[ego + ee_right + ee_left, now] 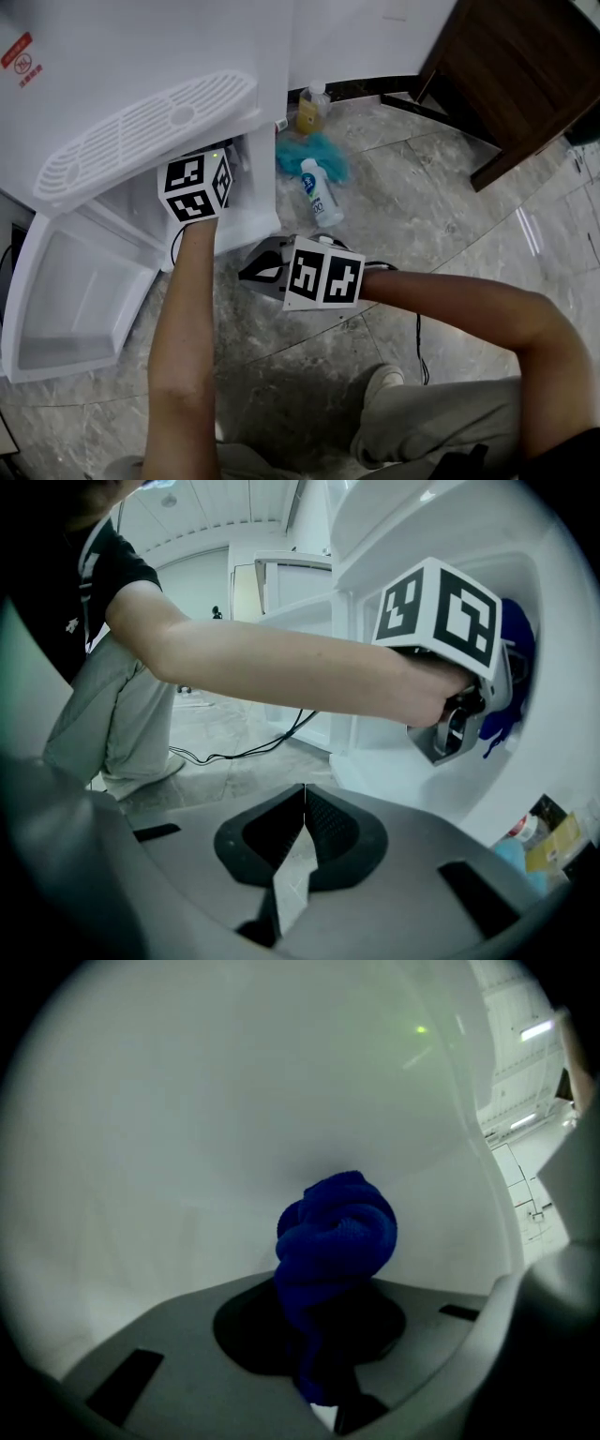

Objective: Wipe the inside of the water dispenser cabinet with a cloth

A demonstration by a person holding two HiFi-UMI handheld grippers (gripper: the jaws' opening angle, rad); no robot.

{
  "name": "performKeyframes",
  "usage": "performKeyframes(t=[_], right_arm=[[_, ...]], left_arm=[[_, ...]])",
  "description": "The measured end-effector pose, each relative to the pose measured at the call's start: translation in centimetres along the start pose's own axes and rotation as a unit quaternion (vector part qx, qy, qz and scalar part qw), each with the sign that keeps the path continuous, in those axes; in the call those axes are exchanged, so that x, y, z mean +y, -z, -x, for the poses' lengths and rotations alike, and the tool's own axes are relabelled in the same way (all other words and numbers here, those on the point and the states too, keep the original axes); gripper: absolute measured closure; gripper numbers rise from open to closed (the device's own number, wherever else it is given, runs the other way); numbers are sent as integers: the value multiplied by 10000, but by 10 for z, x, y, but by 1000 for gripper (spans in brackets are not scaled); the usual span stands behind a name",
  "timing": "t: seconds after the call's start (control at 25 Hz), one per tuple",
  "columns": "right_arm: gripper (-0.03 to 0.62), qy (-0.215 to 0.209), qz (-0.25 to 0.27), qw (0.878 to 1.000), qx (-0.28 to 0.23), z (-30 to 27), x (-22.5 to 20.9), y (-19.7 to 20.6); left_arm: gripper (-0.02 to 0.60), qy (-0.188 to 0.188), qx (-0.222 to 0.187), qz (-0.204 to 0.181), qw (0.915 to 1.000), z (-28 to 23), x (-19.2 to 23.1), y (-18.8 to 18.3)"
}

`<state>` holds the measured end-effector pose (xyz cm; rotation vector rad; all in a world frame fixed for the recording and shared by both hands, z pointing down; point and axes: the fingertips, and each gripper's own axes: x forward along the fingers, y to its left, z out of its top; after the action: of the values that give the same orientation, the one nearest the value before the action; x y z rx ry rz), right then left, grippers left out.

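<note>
Marble floor [450,225] fills the head view. The white dispenser [122,84] sits at 10 o'clock and its door [75,300] hangs open at 8. The left gripper [197,187] reaches into the cabinet [141,214] just left of centre. The right gripper [267,270] hangs at centre over the floor, and a bottle [321,192] lies at 1 o'clock.

Left gripper view: a bunched blue cloth [337,1232] is pinched in the jaws at centre, against the white cabinet wall [187,1129].

Right gripper view: the jaws are pressed together with nothing between them. At 2 o'clock the left gripper is inside the cabinet, cloth at its tip.
</note>
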<state>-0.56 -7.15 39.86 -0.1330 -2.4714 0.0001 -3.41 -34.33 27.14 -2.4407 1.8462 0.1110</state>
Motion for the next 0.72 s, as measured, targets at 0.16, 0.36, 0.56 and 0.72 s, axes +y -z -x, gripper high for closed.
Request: performKeyframes(t=[0.16,0.36,0.56,0.72], right_arm=[[595,39,11,10000,-43,0,-3,-4],[595,91,-34,9999,80,4,-3,8],[595,91,-88,9999,13,6,-6,8],[595,264,-55,9996,-130,11,-17,-4]], left_arm=[[506,-183,77,-8,9998,-6,7,2],[506,-388,145,-121,9991,-19,17,-9],[508,-23,385,35,9993,-15,11,-5],[506,750,651,-397,9943,-1,-6,-10]])
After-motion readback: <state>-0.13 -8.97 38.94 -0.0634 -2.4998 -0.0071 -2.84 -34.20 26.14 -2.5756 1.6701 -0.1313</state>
